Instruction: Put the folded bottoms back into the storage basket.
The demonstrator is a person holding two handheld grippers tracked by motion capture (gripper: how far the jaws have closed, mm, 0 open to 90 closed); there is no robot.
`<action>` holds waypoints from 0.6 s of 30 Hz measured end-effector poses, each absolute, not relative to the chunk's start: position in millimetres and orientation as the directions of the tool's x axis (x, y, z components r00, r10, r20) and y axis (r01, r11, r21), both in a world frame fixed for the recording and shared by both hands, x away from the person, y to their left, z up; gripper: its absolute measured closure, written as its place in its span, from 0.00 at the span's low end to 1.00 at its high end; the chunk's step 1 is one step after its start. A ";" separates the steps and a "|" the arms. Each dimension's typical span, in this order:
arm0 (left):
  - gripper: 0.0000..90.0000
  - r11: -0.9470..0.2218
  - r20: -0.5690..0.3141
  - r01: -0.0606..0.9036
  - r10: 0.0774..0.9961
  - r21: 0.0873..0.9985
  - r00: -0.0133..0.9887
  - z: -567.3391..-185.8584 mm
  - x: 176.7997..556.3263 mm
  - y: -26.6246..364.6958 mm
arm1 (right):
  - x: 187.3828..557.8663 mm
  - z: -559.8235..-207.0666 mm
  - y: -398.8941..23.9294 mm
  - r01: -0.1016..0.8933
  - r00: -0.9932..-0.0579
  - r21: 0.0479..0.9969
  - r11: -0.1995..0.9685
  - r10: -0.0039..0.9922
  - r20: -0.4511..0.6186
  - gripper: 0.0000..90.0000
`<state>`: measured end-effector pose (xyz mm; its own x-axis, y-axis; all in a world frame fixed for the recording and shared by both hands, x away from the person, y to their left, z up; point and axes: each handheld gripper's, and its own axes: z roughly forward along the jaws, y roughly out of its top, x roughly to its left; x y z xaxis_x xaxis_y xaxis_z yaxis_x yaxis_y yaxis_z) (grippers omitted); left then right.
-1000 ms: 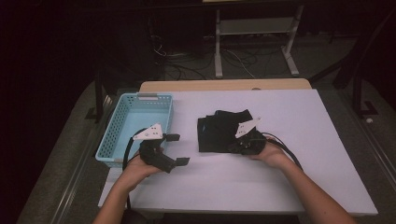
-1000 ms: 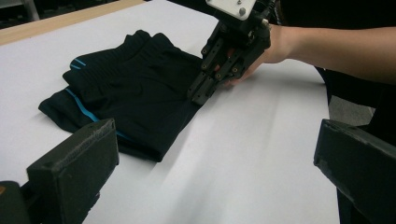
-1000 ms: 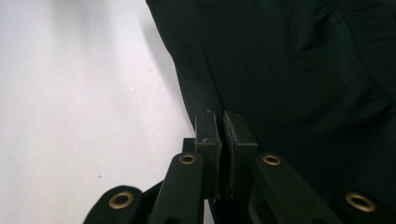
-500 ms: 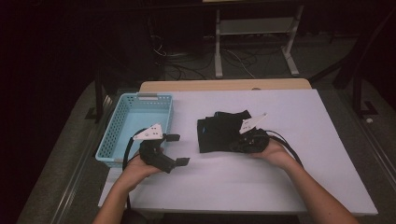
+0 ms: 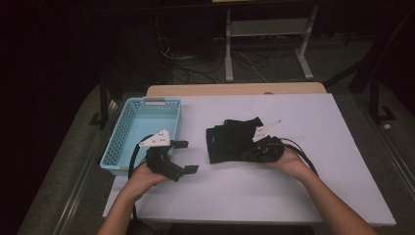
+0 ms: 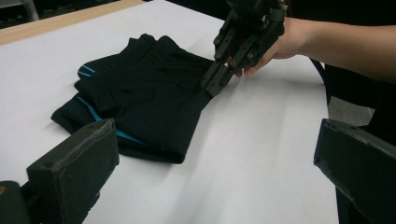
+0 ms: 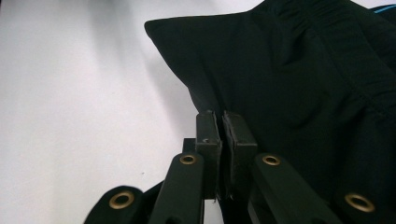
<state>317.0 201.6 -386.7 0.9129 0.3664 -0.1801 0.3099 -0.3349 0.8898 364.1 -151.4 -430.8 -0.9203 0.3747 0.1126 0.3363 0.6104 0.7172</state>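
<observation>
1. Blue basket (image 5: 128, 139) sits at the counter's (image 5: 274, 186) left edge; its visible floor looks bare.
2. To the basket's right lies a folded black garment (image 5: 229, 142) with thin blue stripes, flat on the counter.
3. Right claw (image 7: 219, 123) sits at the garment's edge farthest from the basket, jaws pressed together, pinching the black fabric there.
4. Left claw (image 5: 185, 156) hovers just beside the basket's near right corner, jaws spread wide, gripping nothing, pointed toward the garment.
</observation>
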 end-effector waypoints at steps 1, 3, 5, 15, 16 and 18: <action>0.00 -0.335 -0.180 0.310 0.366 0.890 0.913 -386.7 316.9 201.7 | 362.8 -430.3 -151.8 0.340 -0.919 0.716 0.610 0.376 0.116 0.94; 0.00 -0.334 -0.182 0.311 0.366 0.890 0.913 -386.6 317.2 201.8 | 361.1 -429.9 -152.0 0.340 -0.920 0.714 0.612 0.374 0.118 0.94; 0.00 -0.333 -0.184 0.312 0.366 0.890 0.912 -386.6 317.4 201.9 | 358.9 -429.2 -151.4 0.343 -0.919 0.714 0.611 0.374 0.122 0.94; 0.00 -0.332 -0.189 0.316 0.363 0.889 0.912 -386.6 317.5 202.1 | 346.3 -427.0 -153.4 0.341 -0.920 0.715 0.611 0.373 0.120 0.94; 0.00 -0.333 -0.189 0.317 0.363 0.888 0.913 -386.5 317.6 202.1 | 342.9 -426.3 -154.8 0.348 -0.918 0.712 0.610 0.378 0.124 0.94; 0.00 -0.332 -0.190 0.317 0.362 0.889 0.912 -386.5 317.7 202.3 | 341.6 -426.1 -155.4 0.345 -0.919 0.714 0.610 0.375 0.123 0.94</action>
<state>317.7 202.3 -386.5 0.9125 0.3621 -0.1905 0.3170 -0.3316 0.8886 341.6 -155.4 -426.1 -0.9188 0.3750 0.1232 0.3445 0.6096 0.7140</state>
